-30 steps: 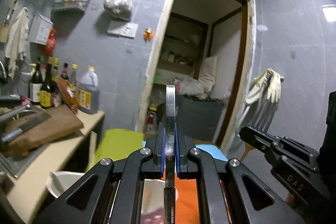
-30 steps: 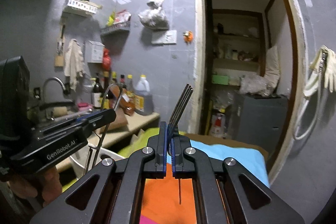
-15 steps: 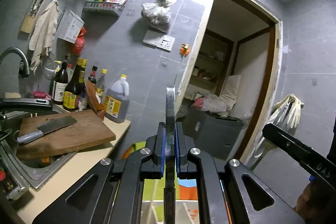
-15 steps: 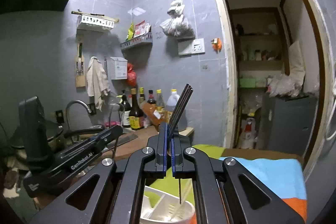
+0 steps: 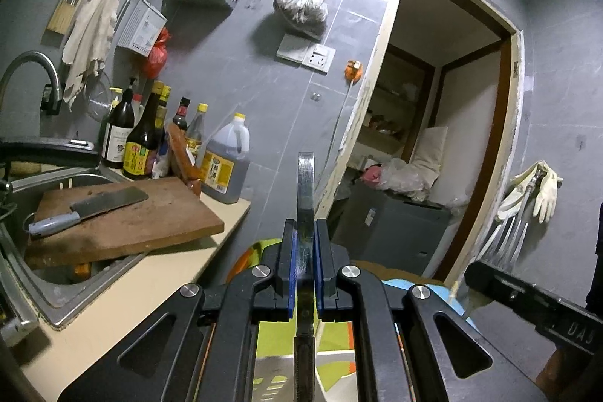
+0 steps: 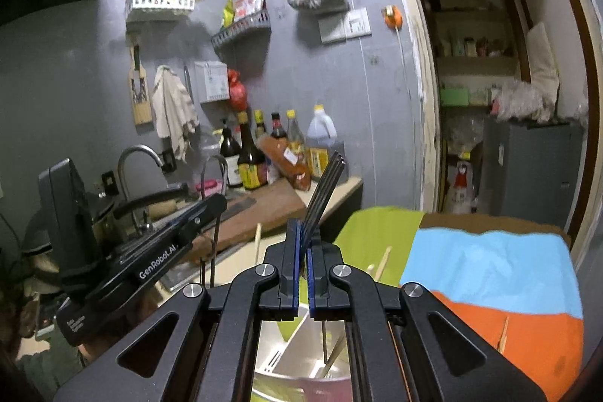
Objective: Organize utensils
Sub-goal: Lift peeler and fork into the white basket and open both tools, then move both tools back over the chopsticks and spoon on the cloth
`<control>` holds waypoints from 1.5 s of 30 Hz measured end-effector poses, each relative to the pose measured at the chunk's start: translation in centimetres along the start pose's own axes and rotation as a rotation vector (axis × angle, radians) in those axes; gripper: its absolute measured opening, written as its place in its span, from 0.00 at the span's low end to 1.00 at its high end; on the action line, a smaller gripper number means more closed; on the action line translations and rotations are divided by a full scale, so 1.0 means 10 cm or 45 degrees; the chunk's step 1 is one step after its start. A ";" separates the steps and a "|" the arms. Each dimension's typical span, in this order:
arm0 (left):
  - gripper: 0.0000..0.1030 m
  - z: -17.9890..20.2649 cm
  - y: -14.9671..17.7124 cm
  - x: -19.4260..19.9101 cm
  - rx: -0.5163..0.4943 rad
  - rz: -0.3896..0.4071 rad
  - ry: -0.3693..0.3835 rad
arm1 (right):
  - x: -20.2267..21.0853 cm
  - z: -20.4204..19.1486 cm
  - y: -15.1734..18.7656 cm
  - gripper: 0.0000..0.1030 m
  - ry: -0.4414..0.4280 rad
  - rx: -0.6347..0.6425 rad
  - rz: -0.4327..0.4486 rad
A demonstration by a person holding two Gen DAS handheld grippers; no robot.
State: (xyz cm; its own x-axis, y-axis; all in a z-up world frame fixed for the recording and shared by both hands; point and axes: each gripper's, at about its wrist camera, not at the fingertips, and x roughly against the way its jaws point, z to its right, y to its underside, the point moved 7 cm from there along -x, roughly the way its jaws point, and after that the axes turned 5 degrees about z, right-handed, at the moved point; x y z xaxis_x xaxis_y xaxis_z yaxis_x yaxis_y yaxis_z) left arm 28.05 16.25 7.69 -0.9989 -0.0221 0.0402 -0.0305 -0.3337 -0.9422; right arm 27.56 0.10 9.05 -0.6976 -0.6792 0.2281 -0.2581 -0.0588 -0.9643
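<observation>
My left gripper (image 5: 304, 262) is shut on a flat steel utensil (image 5: 304, 191) seen edge-on, pointing up, its dark handle hanging below. My right gripper (image 6: 303, 251) is shut on a fork (image 6: 325, 184) whose tines point up and to the right. The fork (image 5: 507, 236) and the right gripper also show at the right of the left wrist view. The left gripper (image 6: 196, 219) shows at the left of the right wrist view, holding a utensil with a round end. A steel utensil holder (image 6: 297, 345) with chopsticks (image 6: 380, 266) sits below both grippers on a green, blue and orange cloth (image 6: 490, 270).
A counter (image 5: 143, 289) at left carries a sink, a wooden chopping board (image 5: 124, 217) with a cleaver (image 5: 90, 208), and several sauce bottles (image 5: 147, 138). A tap (image 6: 132, 172) stands by the sink. An open doorway (image 5: 433, 138) leads to a storeroom. Gloves (image 5: 535, 191) hang at right.
Both grippers have tilted and shifted with their utensils still held; the holder with chopsticks is now under the right gripper and the views show more of the counter.
</observation>
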 end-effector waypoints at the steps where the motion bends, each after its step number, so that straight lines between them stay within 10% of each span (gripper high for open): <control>1: 0.05 0.00 0.03 0.00 -0.004 -0.002 -0.003 | -0.01 0.00 0.04 0.01 0.002 0.002 -0.014; 29: 0.07 0.07 0.50 0.16 -0.041 -0.128 0.011 | -0.06 0.12 0.55 0.05 0.021 -0.031 -0.187; 45: 0.28 0.38 0.30 0.33 -0.110 -0.104 0.024 | 0.35 0.16 0.21 0.36 0.070 0.013 0.025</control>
State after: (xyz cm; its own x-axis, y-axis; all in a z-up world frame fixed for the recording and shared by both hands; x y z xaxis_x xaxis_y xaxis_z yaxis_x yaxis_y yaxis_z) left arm 24.76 11.57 6.32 -0.9935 0.0195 0.1124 -0.1136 -0.2513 -0.9612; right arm 25.66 -3.61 7.63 -0.7381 -0.6391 0.2161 -0.2374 -0.0538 -0.9699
